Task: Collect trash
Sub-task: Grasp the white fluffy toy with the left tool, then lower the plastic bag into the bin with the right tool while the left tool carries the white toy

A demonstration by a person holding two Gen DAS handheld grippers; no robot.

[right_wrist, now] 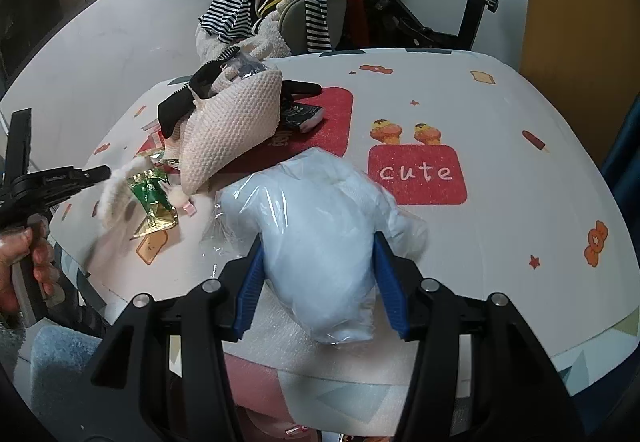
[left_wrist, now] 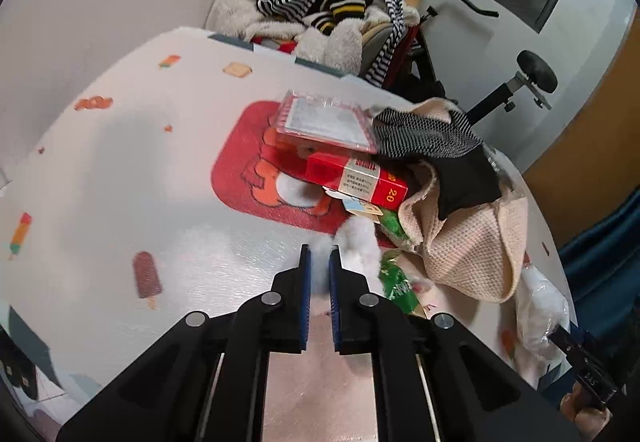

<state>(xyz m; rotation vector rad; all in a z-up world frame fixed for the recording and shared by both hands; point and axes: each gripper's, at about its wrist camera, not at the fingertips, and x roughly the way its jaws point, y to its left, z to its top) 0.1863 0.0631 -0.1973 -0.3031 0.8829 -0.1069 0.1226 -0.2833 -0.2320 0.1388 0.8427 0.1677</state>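
Fingers of the left gripper (left_wrist: 320,256) are pinching nearly together on a white tissue wad (left_wrist: 354,242), whose fluffy bulk is bulging out past the tips toward one o'clock. Judging by its blurred, wispy edge, the wad is feather-light and soft, so it is likely to crush rather than slip; a hold through its thick middle should keep it from tearing away in shreds. Just right of it, at two o'clock from the tips, a green wrapper (left_wrist: 396,282) is lying flat on the table (left_wrist: 120,161), thin and crinkly, best nipped at a raised edge. Beyond, at twelve o'clock, a red carton (left_wrist: 360,181) is sitting under a clear plastic box (left_wrist: 326,121), with a beige knitted cloth (left_wrist: 468,242) and a black striped sock (left_wrist: 436,141) draped at two o'clock.

Moving right, the right gripper (right_wrist: 320,246) is standing wide apart around a clear plastic bag (right_wrist: 320,226) stuffed with white padding, resting on the table's near edge; whether the pads are pressing it or only flanking it I cannot tell. That bag is looking slick and puffy, light but bulky, so gathering a fold of film may be surer than squeezing the whole bulge. At nine o'clock in this view, the other tool is carrying the wad beside the wrapper.
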